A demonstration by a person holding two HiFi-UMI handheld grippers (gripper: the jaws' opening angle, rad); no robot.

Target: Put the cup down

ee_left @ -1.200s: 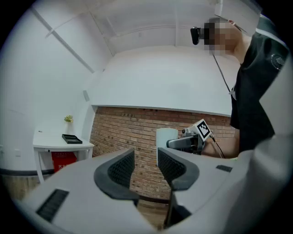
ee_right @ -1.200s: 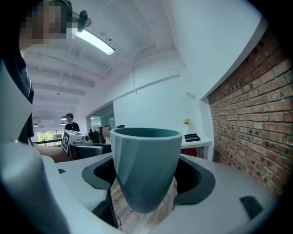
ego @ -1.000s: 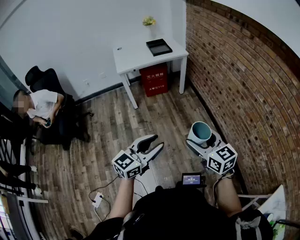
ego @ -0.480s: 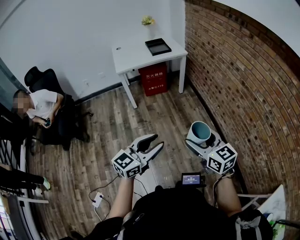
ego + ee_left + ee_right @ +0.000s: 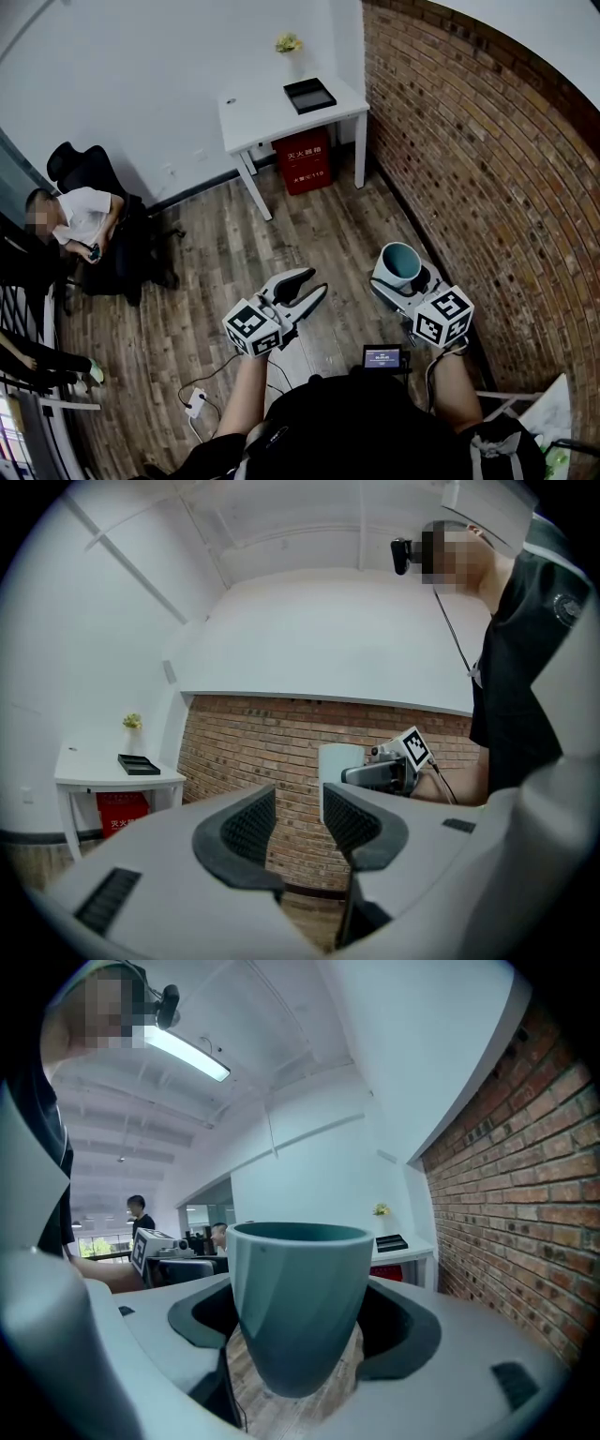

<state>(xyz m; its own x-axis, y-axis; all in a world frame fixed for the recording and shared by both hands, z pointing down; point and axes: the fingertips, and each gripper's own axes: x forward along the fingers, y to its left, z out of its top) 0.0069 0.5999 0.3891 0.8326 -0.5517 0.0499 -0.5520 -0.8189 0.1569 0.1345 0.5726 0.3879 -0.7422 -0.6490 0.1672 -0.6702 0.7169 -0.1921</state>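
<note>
While the right gripper clamps the teal cup by its sides, upright in mid-air over the wood floor near the brick wall, the left gripper has its jaws a narrow gap apart, nothing between. Main risk, I'd say: the white table is well apart, so releasing here drops it. A pitched set-down could land the base on edge and tip it.
</note>
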